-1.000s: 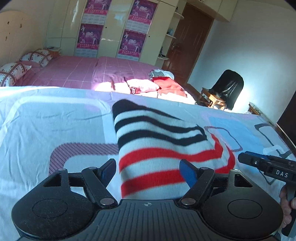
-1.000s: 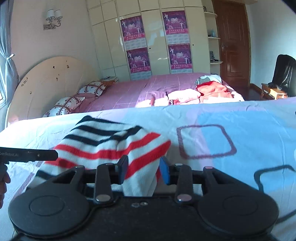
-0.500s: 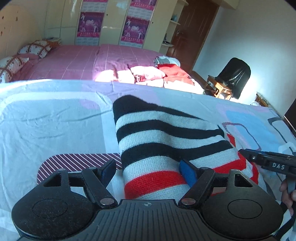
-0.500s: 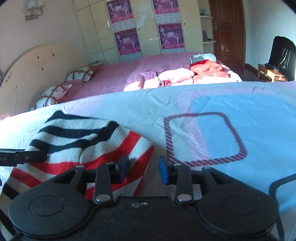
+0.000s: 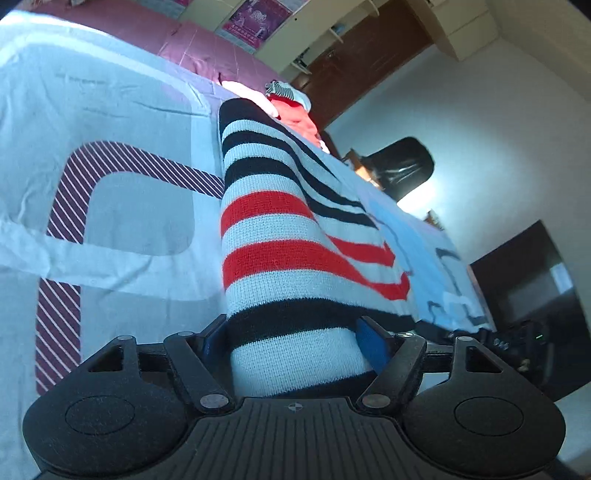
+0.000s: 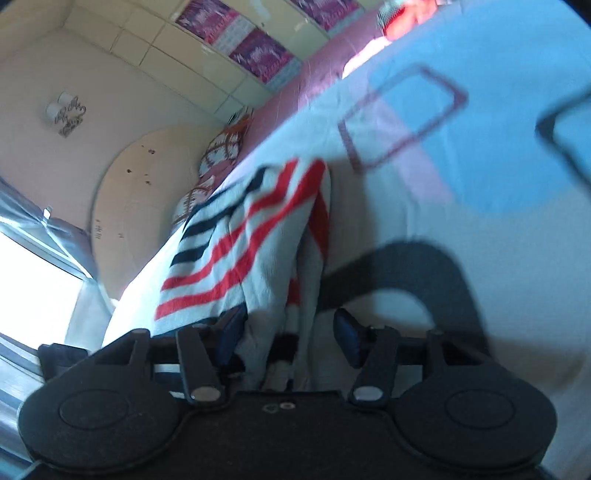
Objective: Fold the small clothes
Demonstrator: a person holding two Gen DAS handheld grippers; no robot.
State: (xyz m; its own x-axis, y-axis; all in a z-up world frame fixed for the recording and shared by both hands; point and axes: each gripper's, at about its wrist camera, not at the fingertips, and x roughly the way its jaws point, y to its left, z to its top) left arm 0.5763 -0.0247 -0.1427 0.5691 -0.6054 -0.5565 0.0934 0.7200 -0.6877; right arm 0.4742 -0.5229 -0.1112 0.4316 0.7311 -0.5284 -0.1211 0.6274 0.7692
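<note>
A knit garment with black, white and red stripes point(image 5: 284, 236) lies folded on the light blue patterned sheet point(image 5: 122, 221). My left gripper point(image 5: 295, 343) has its jaws spread wide, with the garment's near end lying between them. In the right wrist view the same striped garment point(image 6: 251, 243) runs down between the jaws of my right gripper point(image 6: 288, 336), which stand apart with a gap beside the cloth. Both views are tilted and close to the sheet. The right gripper's body shows dark at the lower right of the left wrist view point(image 5: 517, 339).
A pink bed point(image 5: 155, 29) with a pile of red and white clothes point(image 5: 295, 107) lies behind. A black chair point(image 5: 402, 166) stands by the wall. A round headboard point(image 6: 147, 199) and a bright window point(image 6: 33, 280) are at the left.
Both grippers have dropped low and moved forward over the garment's near edge, tilting sideways. The cloth now lies between each gripper's jaws. The right wrist view is motion-blurred.
</note>
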